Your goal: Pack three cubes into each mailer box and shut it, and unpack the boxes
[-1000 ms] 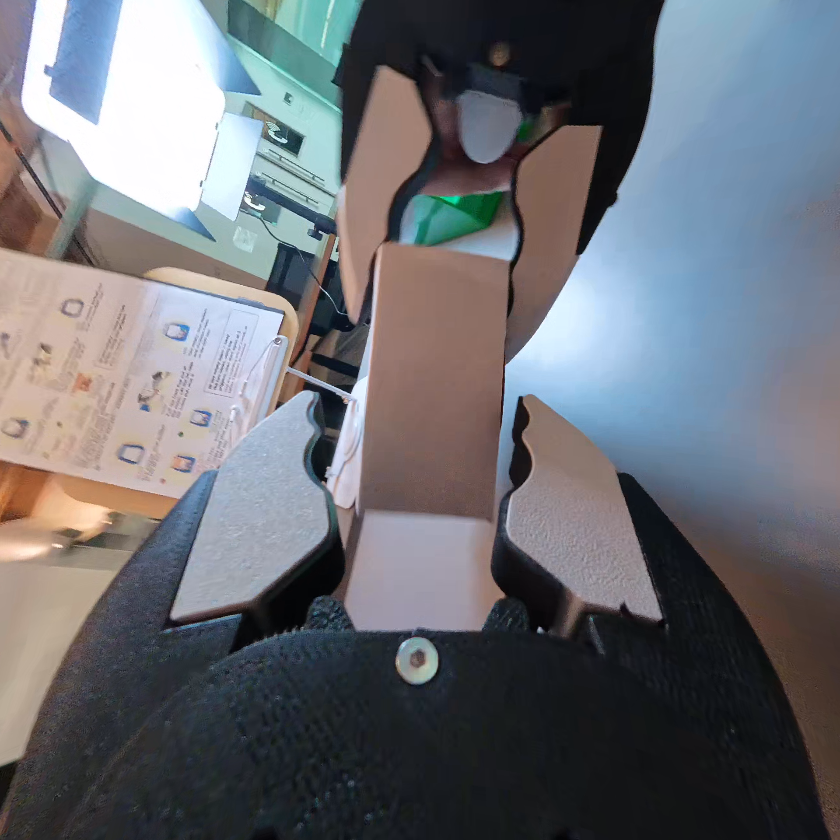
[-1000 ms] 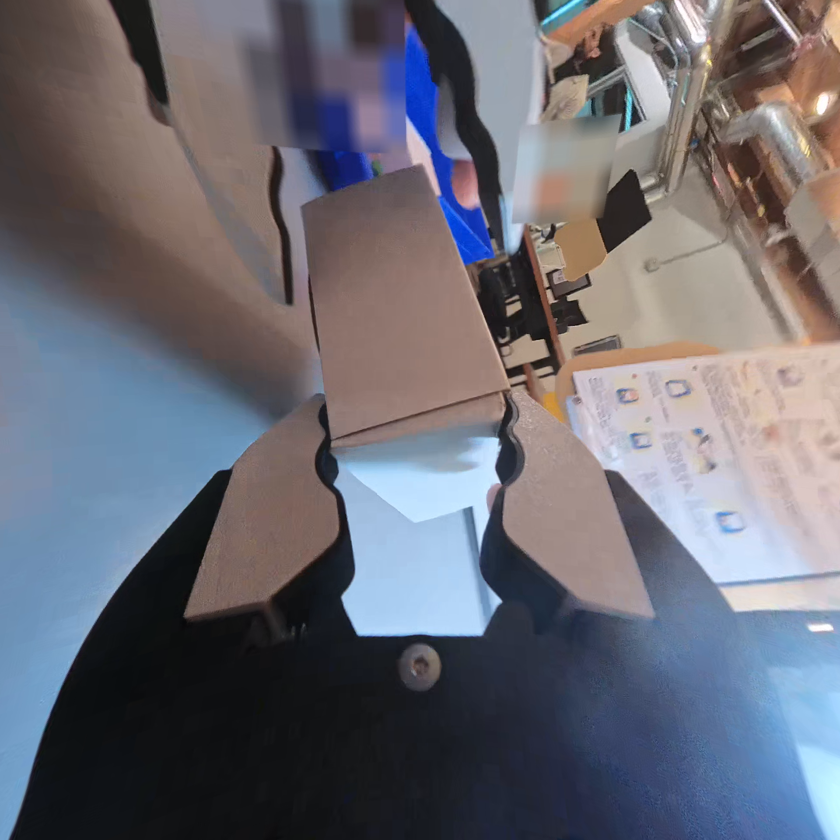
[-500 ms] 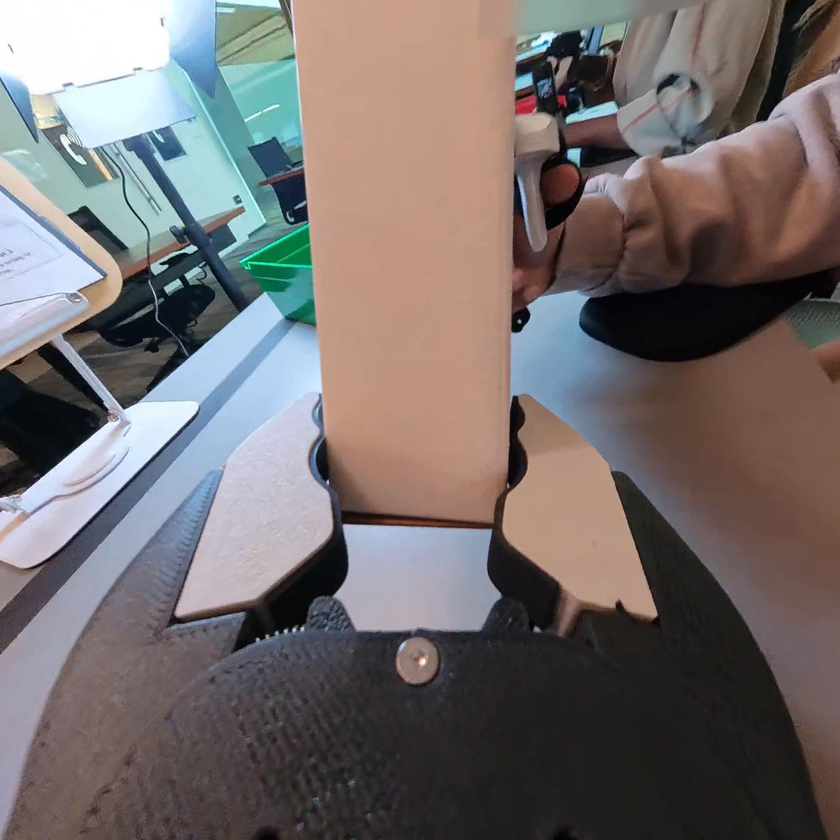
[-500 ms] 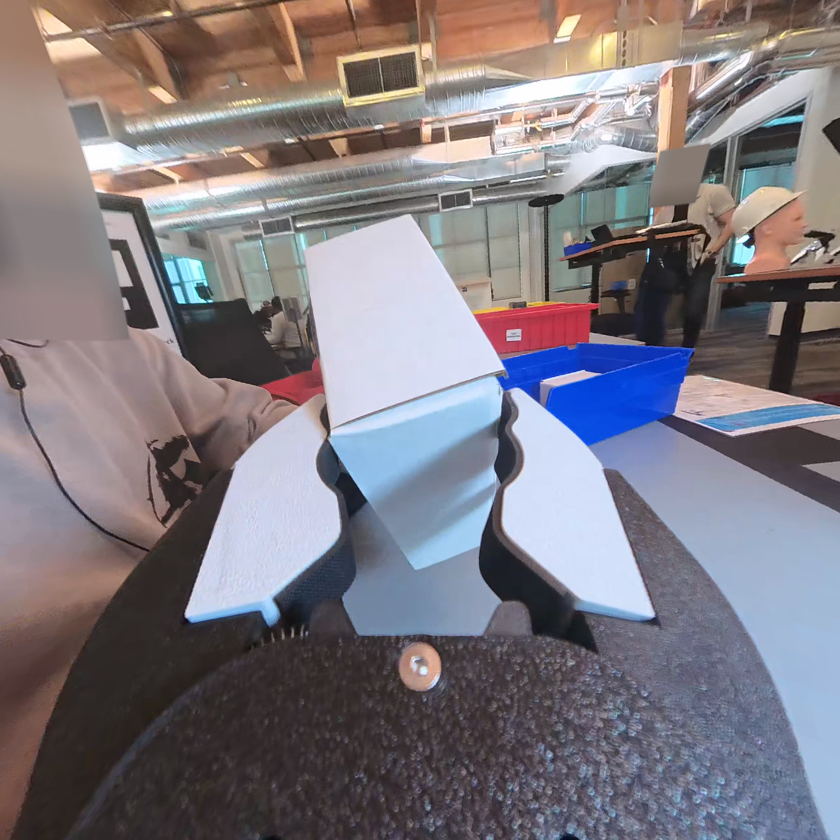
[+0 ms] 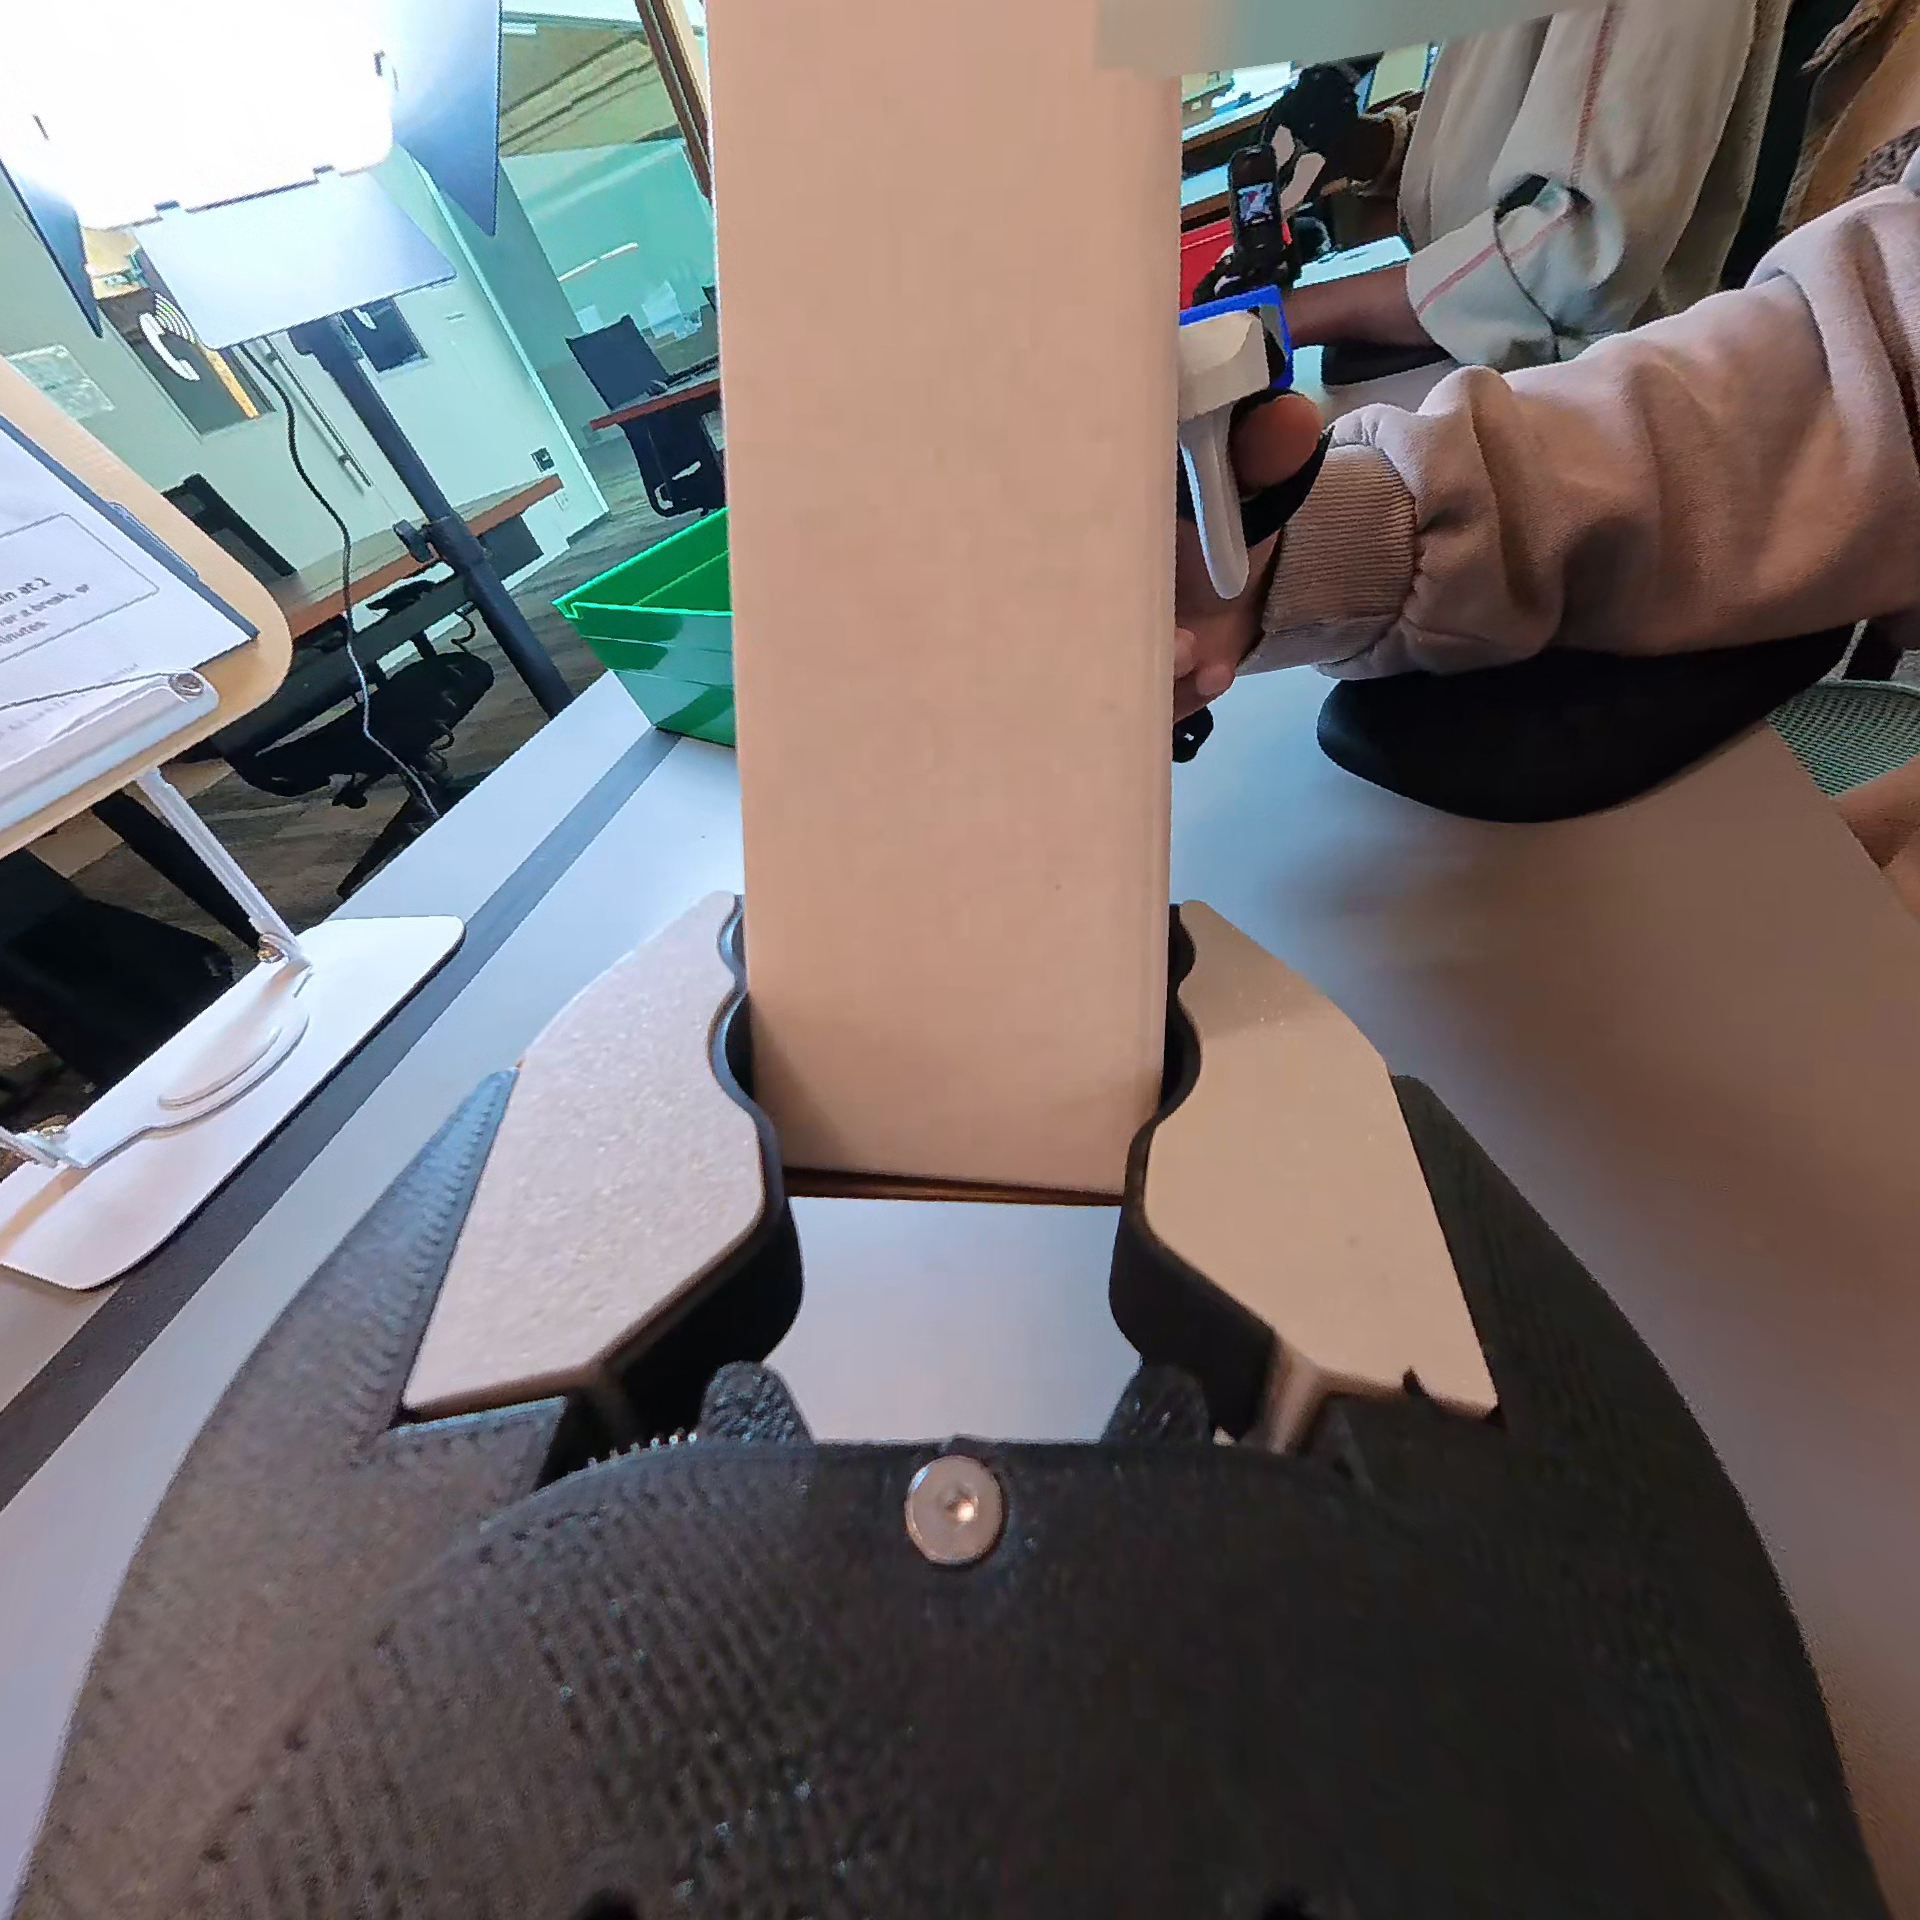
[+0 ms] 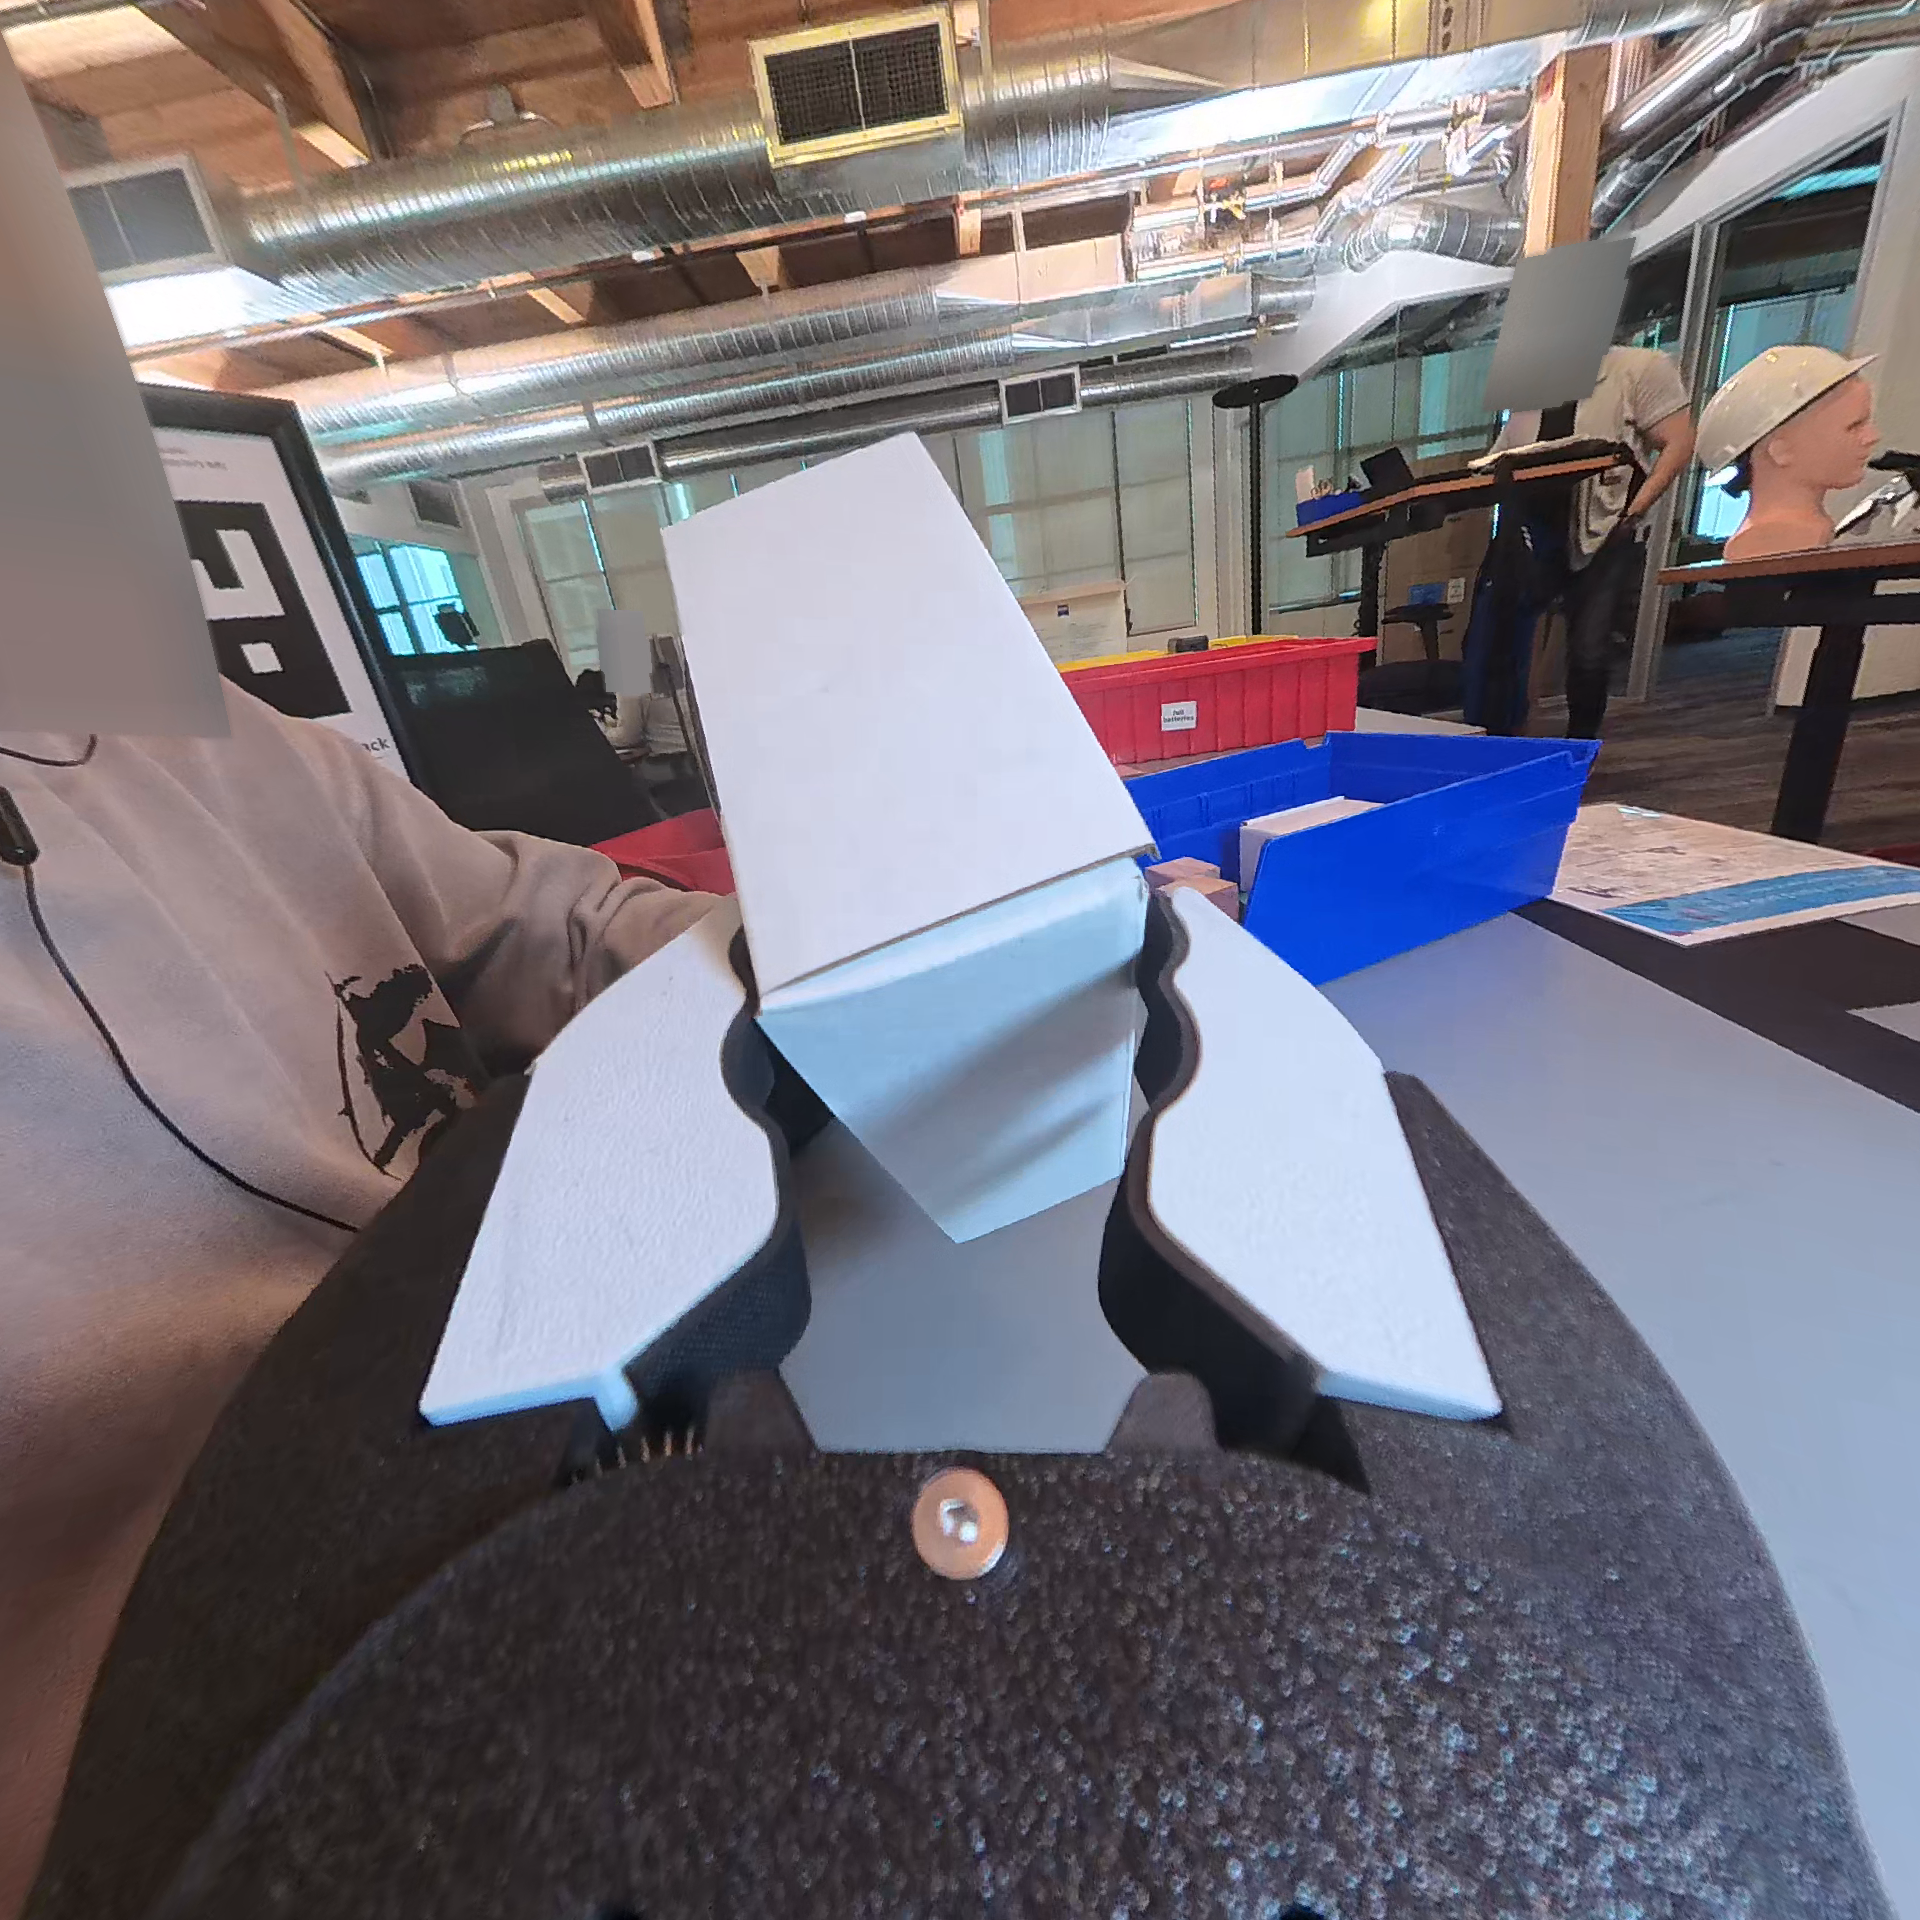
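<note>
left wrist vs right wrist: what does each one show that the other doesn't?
Only the left wrist view: a green plastic bin at the table edge, a bright panel lamp on a stand, a document holder, and a hand squeezing the other gripper's white trigger.

Only the right wrist view: a blue plastic bin holding a white box, a red bin, a mannequin head with white hard hat, and ceiling ducts.

Both: the white cardboard mailer box pinched by the left gripper and right gripper, over the grey table.
</note>
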Demonstrator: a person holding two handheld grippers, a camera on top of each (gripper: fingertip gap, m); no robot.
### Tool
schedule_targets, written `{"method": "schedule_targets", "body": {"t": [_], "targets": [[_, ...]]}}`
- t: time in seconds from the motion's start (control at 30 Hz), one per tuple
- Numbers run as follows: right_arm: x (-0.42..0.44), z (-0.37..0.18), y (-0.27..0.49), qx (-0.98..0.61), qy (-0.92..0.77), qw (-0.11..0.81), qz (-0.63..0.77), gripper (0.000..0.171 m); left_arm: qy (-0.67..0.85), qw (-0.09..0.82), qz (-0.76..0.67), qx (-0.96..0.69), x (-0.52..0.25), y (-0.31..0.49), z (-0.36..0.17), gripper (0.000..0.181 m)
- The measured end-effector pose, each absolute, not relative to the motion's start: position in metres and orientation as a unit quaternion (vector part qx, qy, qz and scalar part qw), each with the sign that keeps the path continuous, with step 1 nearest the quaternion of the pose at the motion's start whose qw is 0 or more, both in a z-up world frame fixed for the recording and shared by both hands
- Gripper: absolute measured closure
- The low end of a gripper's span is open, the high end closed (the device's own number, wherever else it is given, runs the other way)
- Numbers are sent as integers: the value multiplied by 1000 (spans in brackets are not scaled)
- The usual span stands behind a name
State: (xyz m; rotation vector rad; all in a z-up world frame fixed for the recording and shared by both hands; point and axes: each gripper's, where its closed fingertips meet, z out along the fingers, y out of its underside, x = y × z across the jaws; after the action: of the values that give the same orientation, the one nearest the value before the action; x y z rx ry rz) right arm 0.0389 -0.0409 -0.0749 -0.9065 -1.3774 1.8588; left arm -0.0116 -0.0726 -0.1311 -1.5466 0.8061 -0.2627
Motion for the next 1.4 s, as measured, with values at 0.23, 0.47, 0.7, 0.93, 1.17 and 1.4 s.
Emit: {"method": "schedule_targets", "body": {"t": [0.23, 0.47, 0.7, 0.93, 1.17, 1.4], "targets": [[36, -83, -41, -360, -533, 314, 699, 101, 334, 648, -135, -671, -16, -72, -125, 107], [22, -101, -53, -377, -572, 320, 654, 94, 320, 659, -189, -654, -12, -78, -115, 107], [17, -105, -60, -382, -598, 337, 619, 110, 306, 646, -215, -665, -12, -75, -123, 107], [14, -115, -52, -409, -623, 363, 559, 111, 292, 618, -184, -706, -24, -62, -143, 105], [10, -134, -13, -457, -651, 429, 428, 111, 254, 660, -105, -699, -63, -57, -118, 108], [4, -155, 5, -447, -700, 493, 257, 111, 325, 637, 76, -695, -72, -58, -112, 105]]}}
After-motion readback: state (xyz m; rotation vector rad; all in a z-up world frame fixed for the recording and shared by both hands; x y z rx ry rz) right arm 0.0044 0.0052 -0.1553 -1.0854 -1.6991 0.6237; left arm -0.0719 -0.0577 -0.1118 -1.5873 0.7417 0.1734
